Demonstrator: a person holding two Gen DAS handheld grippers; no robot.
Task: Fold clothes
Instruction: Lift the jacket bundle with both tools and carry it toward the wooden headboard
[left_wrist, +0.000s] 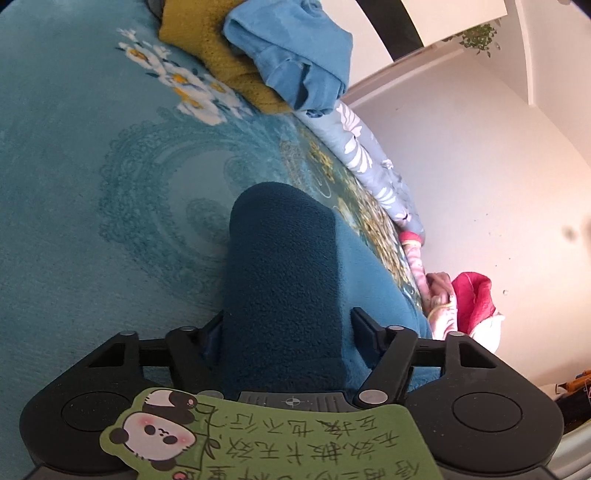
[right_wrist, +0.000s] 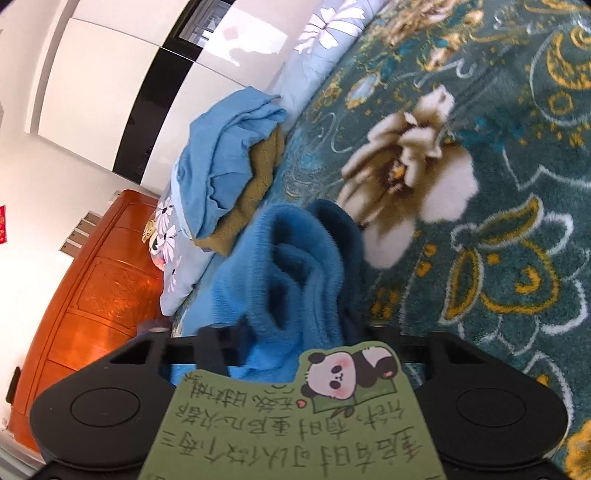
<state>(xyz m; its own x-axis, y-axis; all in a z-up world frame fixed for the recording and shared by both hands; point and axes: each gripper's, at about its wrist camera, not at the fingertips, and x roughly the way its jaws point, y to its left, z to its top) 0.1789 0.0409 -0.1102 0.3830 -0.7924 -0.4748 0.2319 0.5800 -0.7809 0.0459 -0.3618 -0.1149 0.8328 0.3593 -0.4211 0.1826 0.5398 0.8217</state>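
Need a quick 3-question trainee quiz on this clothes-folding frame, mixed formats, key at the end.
1. True or false: the light blue garment lies on top of the mustard knit.
2. Multiple choice: what sits between the fingers of the left gripper? A) a white towel B) the dark teal fleece C) nothing
3. Short answer: what surface does the fleece rest on?

Key
1. True.
2. B. The fleece fills the gap between the fingers in the left wrist view.
3. The teal floral blanket covering the bed; the right gripper also has fleece bunched between its fingers.
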